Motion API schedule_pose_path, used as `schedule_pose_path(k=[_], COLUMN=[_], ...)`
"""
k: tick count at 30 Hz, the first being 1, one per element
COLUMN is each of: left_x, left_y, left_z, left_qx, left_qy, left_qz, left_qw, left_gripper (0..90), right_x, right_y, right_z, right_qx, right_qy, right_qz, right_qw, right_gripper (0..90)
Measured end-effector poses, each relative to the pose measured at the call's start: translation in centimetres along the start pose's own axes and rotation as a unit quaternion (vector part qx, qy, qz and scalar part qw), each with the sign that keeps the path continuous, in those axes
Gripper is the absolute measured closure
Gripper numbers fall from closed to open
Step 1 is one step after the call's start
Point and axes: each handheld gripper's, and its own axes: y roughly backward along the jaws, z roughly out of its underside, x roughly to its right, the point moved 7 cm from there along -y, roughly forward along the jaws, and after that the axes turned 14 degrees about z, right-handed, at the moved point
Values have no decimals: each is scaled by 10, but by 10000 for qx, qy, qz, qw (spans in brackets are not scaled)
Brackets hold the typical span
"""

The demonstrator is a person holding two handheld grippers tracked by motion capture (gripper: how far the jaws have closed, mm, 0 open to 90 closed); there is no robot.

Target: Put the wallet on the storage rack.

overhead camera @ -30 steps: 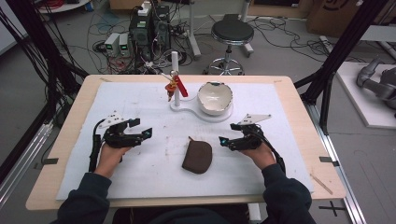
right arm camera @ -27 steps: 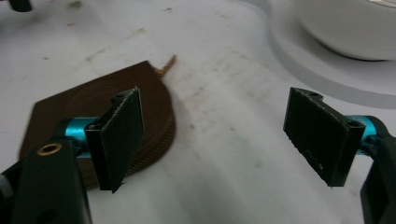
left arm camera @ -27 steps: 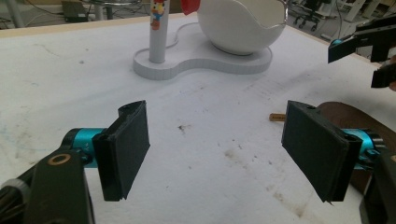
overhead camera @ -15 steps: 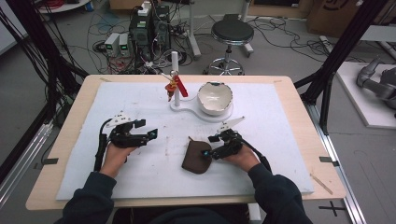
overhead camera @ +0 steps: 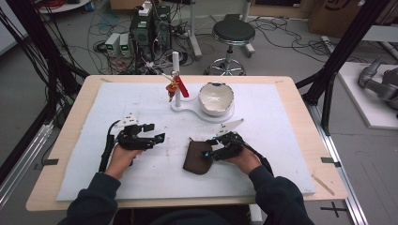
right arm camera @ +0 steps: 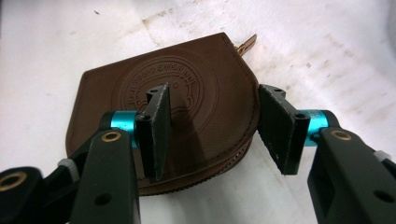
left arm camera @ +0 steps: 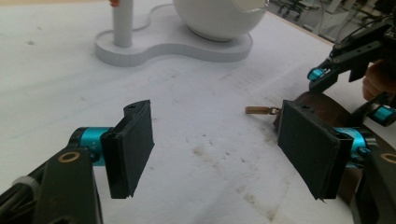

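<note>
The brown leather coin pouch (overhead camera: 196,158) lies flat near the table's (overhead camera: 291,101) front edge, its zipper pull (right arm camera: 246,45) pointing toward the far edge. The right gripper (overhead camera: 210,152) straddles its rounded side, jaws wide. The left gripper (overhead camera: 157,138) hovers apart, jaws wide.

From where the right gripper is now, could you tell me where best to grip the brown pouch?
Probably its curved zipped edge, from the right: the brown pouch lies flat, and the open right gripper already straddles that rim.
</note>
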Motion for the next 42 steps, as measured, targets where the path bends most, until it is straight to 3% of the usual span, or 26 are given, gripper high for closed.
schedule_pose_path(k=[2, 3, 5, 7, 8, 9, 11, 16, 17, 24, 26, 30, 31, 35, 38, 39, 40, 42], left_x=[4, 9, 11, 14, 16, 20, 25, 36, 38, 42, 42, 43, 44, 46, 46, 49, 49, 53], left_y=[-7, -15, -19, -28, -32, -37, -44, -56, -61, -70, -71, -70, -70, -68, -72, -77, -77, -83], left_z=[1, 1, 2, 4, 4, 6, 8, 16, 19, 24, 24, 23, 19, 11, 15, 20, 20, 24], left_qx=[-58, -99, -137, -234, -264, -337, -454, -765, -894, -1256, -1265, -1252, -1008, -798, -905, -1052, -1052, -1253], left_qy=[80, 167, 211, 254, 264, 254, 224, 160, 138, 97, 152, 170, 340, 310, 393, 380, 380, 317], left_qz=[162, 340, 411, 502, 557, 662, 824, 1130, 1202, 1247, 1305, 1363, 1509, 1560, 1564, 1639, 1639, 1684], left_qw=[9998, 9992, 9988, 9981, 9977, 9969, 9953, 9905, 9886, 9842, 9832, 9826, 9828, 9840, 9827, 9801, 9801, 9772], left_gripper=[268, 268, 268, 269, 269, 281, 291, 297, 297, 326, 349, 351, 346, 341, 323, 323, 323, 323], right_x=[1, 3, 5, 11, 11, 12, 11, 10, 9, 9, 12, 10, 9, 8, 7, 7, 6, 4], right_y=[1, 2, 3, 6, 6, 8, 10, 11, 11, 13, 10, 12, 13, 14, 15, 15, 16, 17], right_z=[-2, -3, -3, -4, -4, -6, -7, -9, -9, -12, -9, -11, -11, -12, -13, -14, -14, -15], right_qx=[34, 53, 78, 179, 179, 282, 327, 399, 433, 570, 477, 543, 590, 621, 689, 740, 757, 805], right_qy=[144, 187, 218, 314, 314, 433, 519, 608, 649, 671, 553, 672, 715, 761, 847, 881, 906, 953], right_qz=[210, 302, 403, 681, 681, 835, 902, 929, 925, 890, 834, 883, 899, 911, 905, 931, 920, 918], right_qw=[9997, 9994, 9989, 9970, 9970, 9952, 9940, 9930, 9926, 9921, 9938, 9923, 9916, 9910, 9899, 9890, 9887, 9879], right_gripper=[479, 481, 482, 487, 487, 496, 500, 506, 510, 551, 551, 552, 552, 552, 553, 553, 553, 555])
